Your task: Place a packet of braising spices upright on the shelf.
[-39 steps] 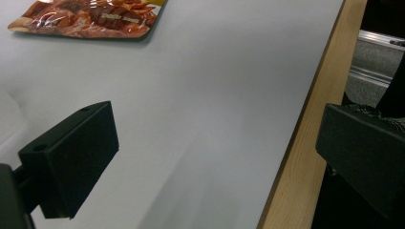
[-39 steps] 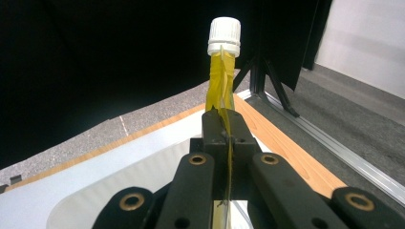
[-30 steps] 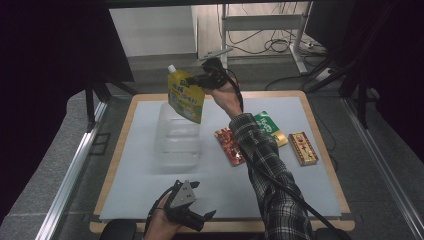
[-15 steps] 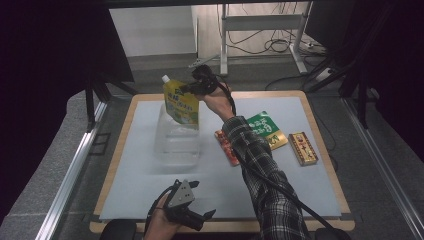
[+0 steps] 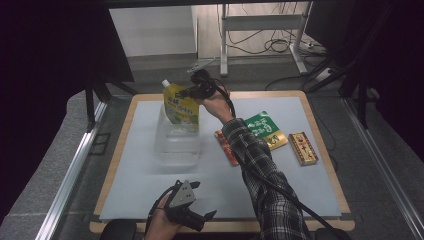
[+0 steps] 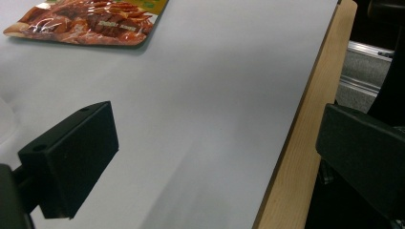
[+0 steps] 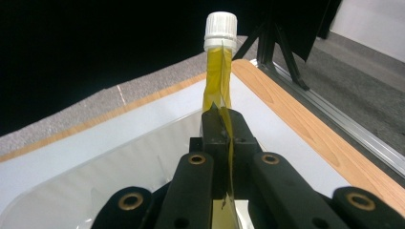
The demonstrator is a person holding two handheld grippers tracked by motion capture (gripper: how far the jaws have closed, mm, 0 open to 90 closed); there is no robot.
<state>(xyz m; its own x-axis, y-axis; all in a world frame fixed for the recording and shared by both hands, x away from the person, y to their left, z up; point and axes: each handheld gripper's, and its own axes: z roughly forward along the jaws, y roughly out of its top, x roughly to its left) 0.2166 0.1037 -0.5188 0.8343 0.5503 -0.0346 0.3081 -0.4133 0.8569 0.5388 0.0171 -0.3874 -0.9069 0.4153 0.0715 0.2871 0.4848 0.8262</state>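
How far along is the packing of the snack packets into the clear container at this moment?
Nothing lies in the clear container that can be made out. In hand: the right claw is shut on the yellow spouted pouch, held over the container. Left: the green packet, red packet and small box lie on the mat; the left claw waits open.

We are making out print on the yellow pouch (image 5: 181,107) pinched between the right gripper's (image 5: 192,91) jaws, and on the green packet (image 5: 265,129) beyond them, but we are reading none of it.
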